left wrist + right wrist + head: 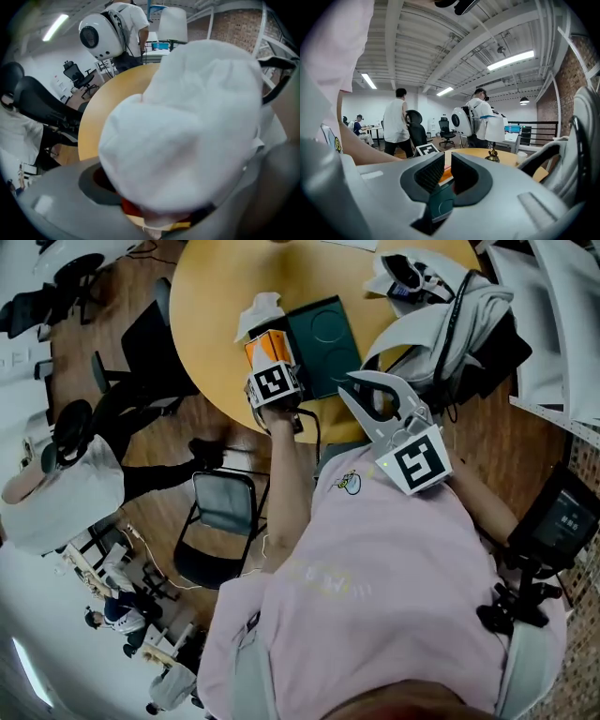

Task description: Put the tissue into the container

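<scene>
My left gripper [267, 352] is held over the round yellow table [211, 296], shut on an orange tissue pack [263, 345] with a white tissue [260, 309] sticking out of its top. In the left gripper view the tissue [187, 122] fills the space between the grey jaws, with orange-red showing beneath it. A dark green square container [328, 338] with a round recess lies on the table just right of the pack. My right gripper [349, 382] hangs near the table's front edge beside the container. Its pads [429, 172] stand a narrow gap apart with nothing between them.
A heap of white and dark clothing with cables [441, 324] covers the table's right side. A folding chair [220, 512] stands on the wooden floor below the table edge. A black device [562, 517] is at the right. People and office chairs are at the far left.
</scene>
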Demonstrator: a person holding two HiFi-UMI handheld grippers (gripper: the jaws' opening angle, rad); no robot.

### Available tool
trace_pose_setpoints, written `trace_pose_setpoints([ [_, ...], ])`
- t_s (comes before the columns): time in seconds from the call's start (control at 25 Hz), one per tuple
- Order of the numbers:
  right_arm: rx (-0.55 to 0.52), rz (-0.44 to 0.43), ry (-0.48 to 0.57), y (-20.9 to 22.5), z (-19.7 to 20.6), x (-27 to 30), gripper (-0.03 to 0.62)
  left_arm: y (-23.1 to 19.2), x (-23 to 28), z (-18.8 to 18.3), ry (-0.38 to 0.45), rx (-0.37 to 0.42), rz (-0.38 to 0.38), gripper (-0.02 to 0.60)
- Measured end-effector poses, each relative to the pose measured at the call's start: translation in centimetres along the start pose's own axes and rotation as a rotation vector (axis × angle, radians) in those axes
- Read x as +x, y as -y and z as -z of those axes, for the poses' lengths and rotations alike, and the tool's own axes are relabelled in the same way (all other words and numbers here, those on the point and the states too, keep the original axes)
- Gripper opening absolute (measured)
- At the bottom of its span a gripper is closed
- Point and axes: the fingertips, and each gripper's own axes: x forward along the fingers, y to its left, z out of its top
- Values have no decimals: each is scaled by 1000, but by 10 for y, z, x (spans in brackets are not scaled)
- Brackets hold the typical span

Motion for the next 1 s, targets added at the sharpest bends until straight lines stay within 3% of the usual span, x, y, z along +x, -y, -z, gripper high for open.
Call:
trace_pose_setpoints([
  [0.16, 11, -1, 6, -4, -1, -12, 44, 2, 8, 7, -12, 51, 4, 471],
  [0.36, 16, -14, 15, -13, 12, -19, 44, 0, -6, 14, 82, 195, 4, 485],
  [0.52, 33, -30, 44, -11, 5, -25, 44, 8, -67, 17, 216, 157, 70, 482],
  [0.64, 53, -35, 84, -7, -18, -29, 44, -3, -147, 5, 418, 29, 126, 435],
  [0.72, 49, -43, 129, -6, -28, -30, 44, -6, -191, -4, 612, -77, 258, 397],
  [0.84, 63, -34, 213, -2, -41, -37, 3, -4, -276, -15, 1004, -253, 492, 379],
  [0.88, 74, -29, 227, -1, -45, -37, 3, -7, -297, -15, 1108, -303, 539, 337],
  [0.92, 80, -30, 234, 0, -46, -34, 3, -11, -311, -13, 1176, -339, 560, 311],
  [1.0, 85, -39, 240, -3, -45, -24, 3, -18, -320, -6, 1221, -356, 550, 299],
])
